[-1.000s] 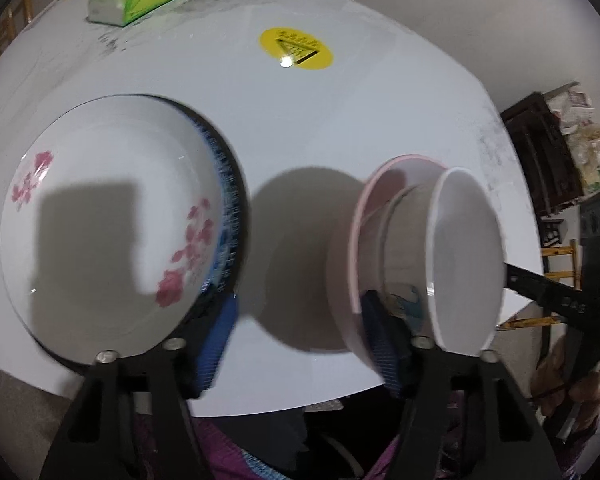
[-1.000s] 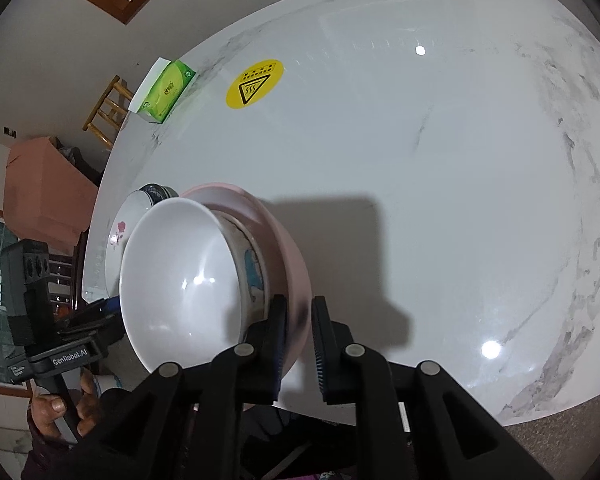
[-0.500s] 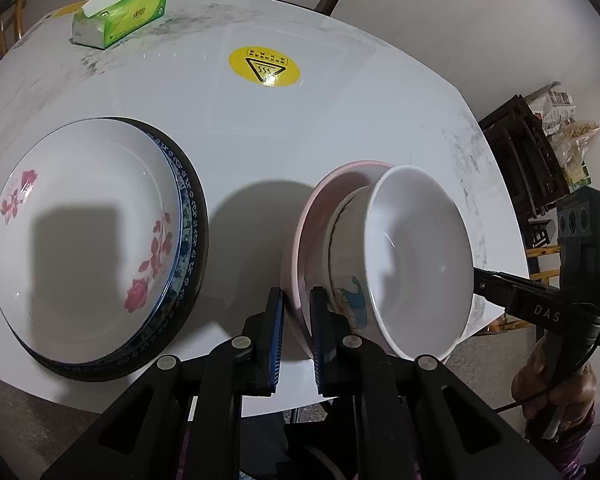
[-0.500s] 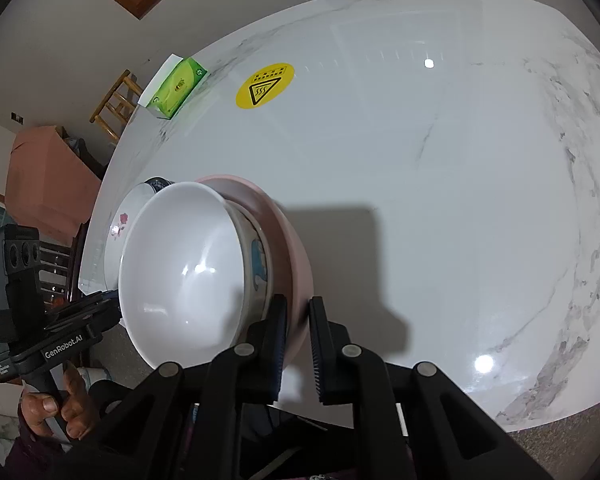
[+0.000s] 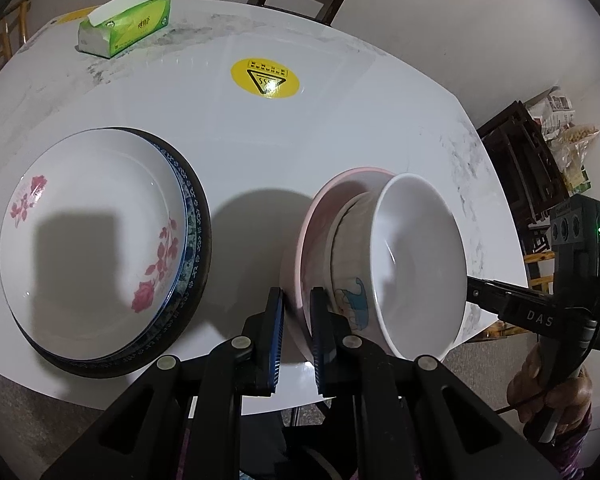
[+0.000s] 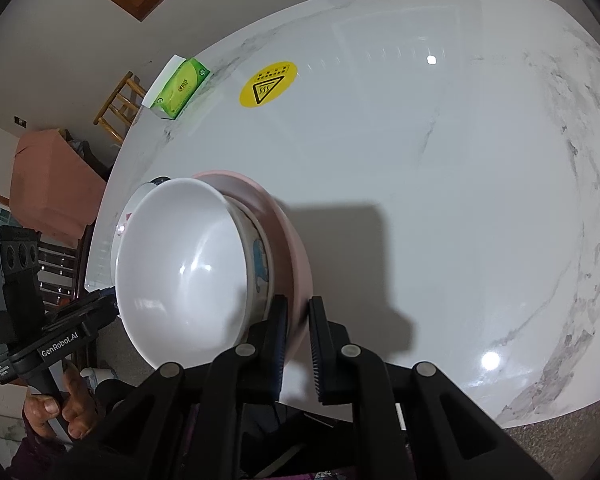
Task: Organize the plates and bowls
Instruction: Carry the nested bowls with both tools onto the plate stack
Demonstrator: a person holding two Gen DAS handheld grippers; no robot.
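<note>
While both grippers (image 5: 296,312) (image 6: 298,320) pinch the pink bowl's (image 5: 320,216) rim, the nested white bowl (image 5: 416,264) opens upward.

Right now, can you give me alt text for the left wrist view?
Left gripper jaws pinch the pink plate rim, with a white bowl on it. A floral plate stack sits left; tissue box beyond.
</note>
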